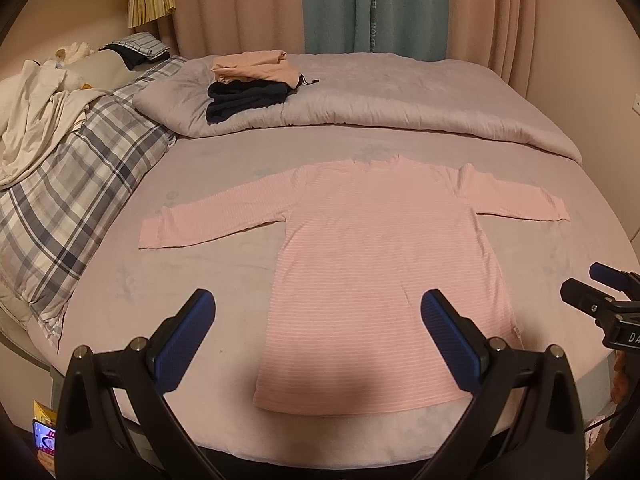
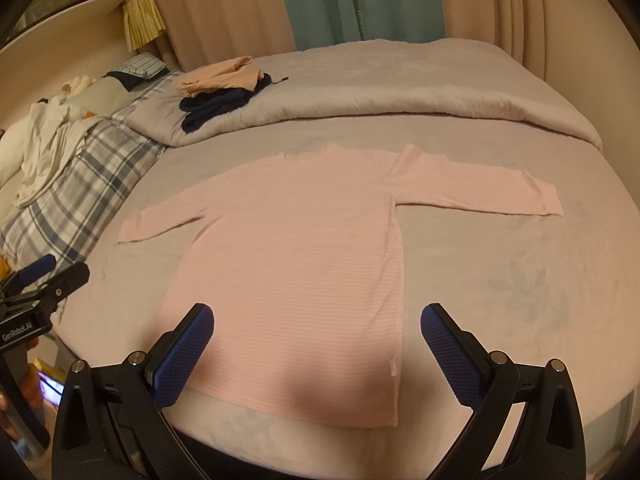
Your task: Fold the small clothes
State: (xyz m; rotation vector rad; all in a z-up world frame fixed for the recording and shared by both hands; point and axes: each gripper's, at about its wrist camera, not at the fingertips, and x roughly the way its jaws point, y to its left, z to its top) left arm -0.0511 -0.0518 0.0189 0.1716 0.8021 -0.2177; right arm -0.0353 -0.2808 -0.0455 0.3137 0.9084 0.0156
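Pink striped fabric forms the shirt (image 1: 380, 280), which lies flat on the bed sheet (image 1: 200, 280) with both sleeves spread outward and the neck at the far end. The hem edge lies closest to both tools.

Left gripper (image 1: 318, 338): fingers set wide apart, nothing between them. Its blue pads (image 1: 188, 336) hover over the hem end of the shirt; the left pad sits over bare sheet, the right pad over the fabric. Whether either pad touches the cloth cannot be determined.

Right gripper (image 2: 318, 344): fingers likewise spread, holding nothing. Its left pad is over the shirt body, its right pad over bare sheet beyond the side seam. In the left wrist view this tool is cut off at the right frame edge, with only a blue tip and black body visible.

Ahead of both tools, past the shirt, a grey duvet (image 1: 400, 96) is rolled back across the bed. On it rests a stack of folded clothes (image 1: 252, 84): a peach piece over dark ones, whose exact number cannot be made out. Forward-left lies a plaid pillow (image 1: 72, 184) with crumpled white cloth (image 1: 36, 120) on it. Curtains (image 1: 360, 4) hang beyond the bed; lettering on the teal panel is too blurred to read fully. A lit screen (image 1: 43, 434) at the lower left is mostly hidden behind the gripper body.
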